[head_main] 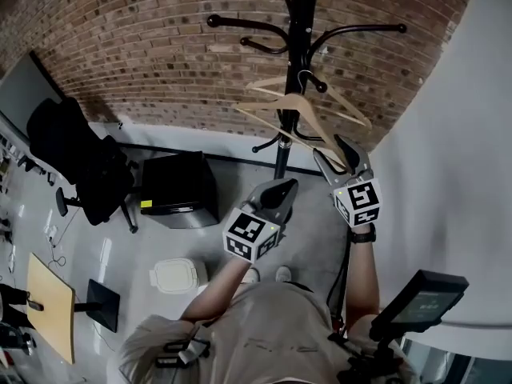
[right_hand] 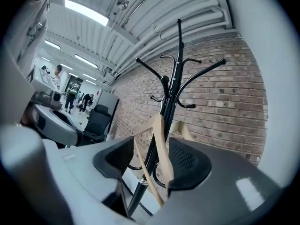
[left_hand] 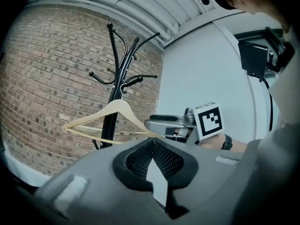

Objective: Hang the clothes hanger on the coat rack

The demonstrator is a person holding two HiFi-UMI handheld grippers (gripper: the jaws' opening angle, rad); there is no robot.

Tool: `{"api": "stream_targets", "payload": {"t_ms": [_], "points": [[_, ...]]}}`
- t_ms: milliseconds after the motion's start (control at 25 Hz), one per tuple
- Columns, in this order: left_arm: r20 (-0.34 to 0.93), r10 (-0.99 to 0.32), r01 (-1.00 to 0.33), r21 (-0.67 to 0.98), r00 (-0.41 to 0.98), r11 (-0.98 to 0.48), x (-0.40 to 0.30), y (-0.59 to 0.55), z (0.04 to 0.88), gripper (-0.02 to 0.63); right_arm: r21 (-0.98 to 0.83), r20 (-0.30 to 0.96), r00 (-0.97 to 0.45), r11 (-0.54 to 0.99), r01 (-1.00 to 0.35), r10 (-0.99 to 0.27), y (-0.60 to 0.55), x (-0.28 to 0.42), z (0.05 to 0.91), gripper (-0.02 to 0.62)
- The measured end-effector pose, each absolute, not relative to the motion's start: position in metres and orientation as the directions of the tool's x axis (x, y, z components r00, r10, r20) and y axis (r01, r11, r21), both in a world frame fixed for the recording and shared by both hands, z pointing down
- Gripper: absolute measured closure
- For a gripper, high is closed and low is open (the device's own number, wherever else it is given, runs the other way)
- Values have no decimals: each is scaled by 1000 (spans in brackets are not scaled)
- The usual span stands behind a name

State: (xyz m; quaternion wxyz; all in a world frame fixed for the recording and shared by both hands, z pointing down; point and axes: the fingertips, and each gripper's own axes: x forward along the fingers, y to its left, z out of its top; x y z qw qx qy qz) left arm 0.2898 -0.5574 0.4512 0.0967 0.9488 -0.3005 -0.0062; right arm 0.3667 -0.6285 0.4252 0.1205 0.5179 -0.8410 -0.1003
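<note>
Jaws on my right gripper (head_main: 346, 154) are standing wide apart, w/ one arm of the wooden hanger (head_main: 298, 106) showing in the gap, close to one pad; I'm not seeing any squeeze on it. Hanger is hanging by its hook from a lower arm of the black coat rack (head_main: 294, 22), in front of the brick wall (head_main: 144, 46). Left gripper (head_main: 282, 189) is hovering lower & alongside, jaws pressed together w/ nothing btwn them, pointing toward the rack. Black office chair (head_main: 80, 162) & dark cabinet (head_main: 176, 186) are standing on the floor at left.
</note>
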Motion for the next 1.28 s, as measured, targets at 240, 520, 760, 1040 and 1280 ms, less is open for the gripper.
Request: {"api": "stream_targets", "payload": {"t_ms": [240,520,760,1040,1280], "points": [[56,-603,-601,198,796,-775,279,-565,457,606,147,0,-320,317,-937,-947,-593,373,428,499],[59,-619,-617,197,783,-762,258,-563,461,604,47,-11,-222,221,-974,-975,-562,370,444,592],[15,-645,-644,70,764,-762,230,-545,447,604,13,26,-160,161,-987,-987,-535,349,452,592],[13,-625,-622,116,780,-774,204,-524,463,606,26,74,-158,161,-987,-985,-497,302,464,592],[-2,-613,-608,124,790,-785,216,-488,446,604,28,52,-173,174,-984,-984,-459,300,443,592]]}}
